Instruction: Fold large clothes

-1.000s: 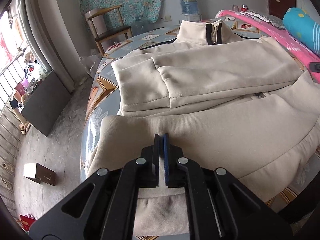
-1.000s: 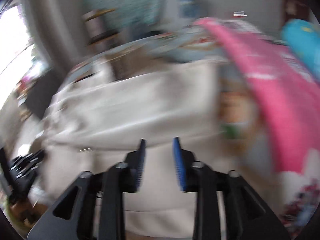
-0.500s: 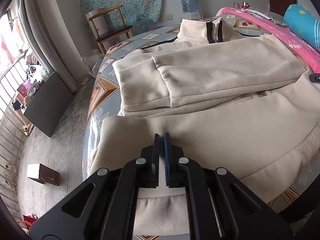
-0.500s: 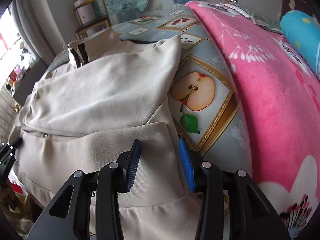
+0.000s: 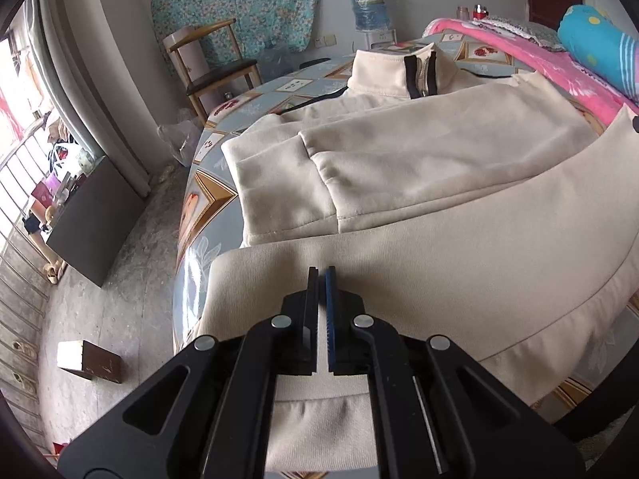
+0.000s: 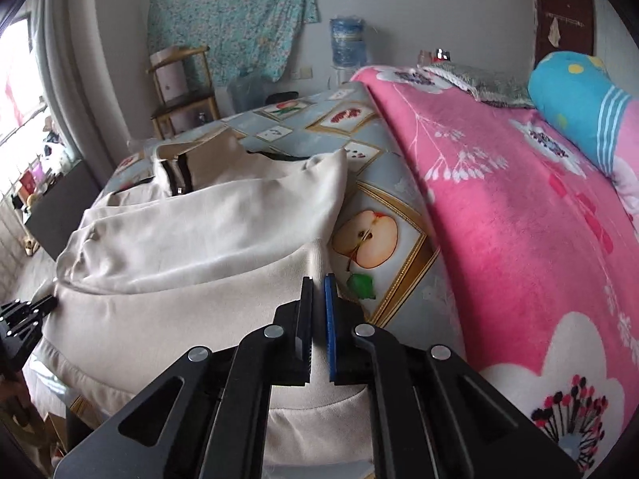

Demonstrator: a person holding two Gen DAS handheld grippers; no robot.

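On the fruit-patterned bed sheet (image 6: 371, 183), my left gripper (image 5: 322, 275) and right gripper (image 6: 318, 283) were each pinched onto the near-edge hem of the cream fleece zip jacket (image 5: 399, 167); I judged the next move was lifting the hem towards the collar.

Cream zip-collar jacket (image 5: 399, 183), sleeves folded in, lies flat.

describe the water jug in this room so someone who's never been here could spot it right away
Start at the far wall, where a teal floral cloth hangs. Just right of it, beyond the bed's far end, the water jug sits upside down on a white dispenser. It is the only translucent blue ribbed bottle there; the wooden chair stands to its left.
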